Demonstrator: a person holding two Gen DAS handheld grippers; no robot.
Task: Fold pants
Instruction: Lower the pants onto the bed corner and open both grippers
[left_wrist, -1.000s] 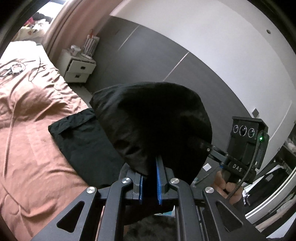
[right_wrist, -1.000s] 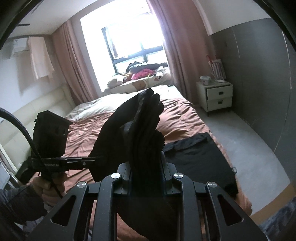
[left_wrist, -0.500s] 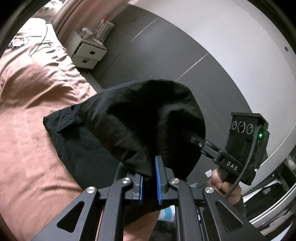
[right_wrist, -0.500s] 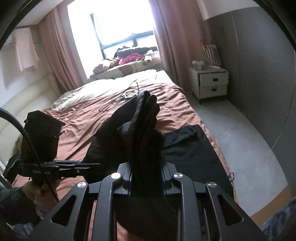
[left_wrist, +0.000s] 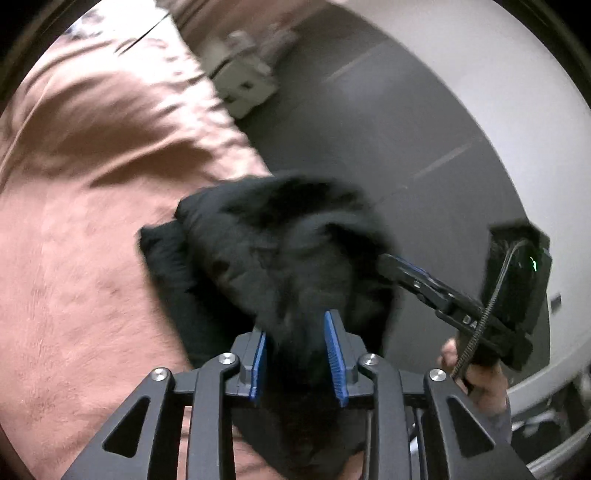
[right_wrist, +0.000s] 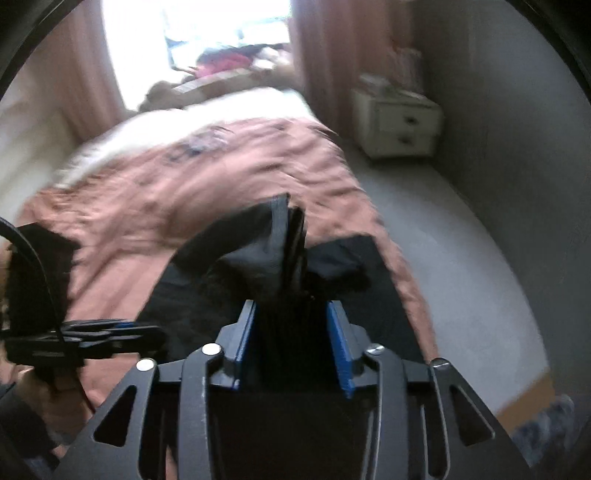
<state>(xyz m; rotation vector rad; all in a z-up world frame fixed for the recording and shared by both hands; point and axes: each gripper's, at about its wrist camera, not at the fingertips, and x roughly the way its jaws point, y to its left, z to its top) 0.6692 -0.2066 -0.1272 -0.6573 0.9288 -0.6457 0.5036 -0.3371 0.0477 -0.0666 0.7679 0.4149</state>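
Black pants (left_wrist: 280, 251) lie at the edge of the pink bed cover (left_wrist: 92, 184), their lifted end folded forward over the flat part. My left gripper (left_wrist: 296, 350) has its blue pads apart and its jaws are opening, with the dark cloth loose between them. In the right wrist view a bunched fold of the pants (right_wrist: 258, 254) stands up between the pads of my right gripper (right_wrist: 291, 339), whose jaws are also opening. The flat layer (right_wrist: 369, 295) rests on the bed below. Each gripper shows in the other's view: the right gripper (left_wrist: 406, 269) and the left gripper (right_wrist: 140, 330).
A white nightstand (right_wrist: 399, 125) stands by the grey wall beyond the bed's right side. Grey floor (right_wrist: 461, 240) runs along that side. Pillows and clothes lie under the window (right_wrist: 221, 44). A hand (left_wrist: 480, 380) holds the right gripper's handle.
Both grippers came forward and down over the bed with the pants' end. Their pads, pinched tight on the cloth before, now stand apart. Both views are blurred by motion.
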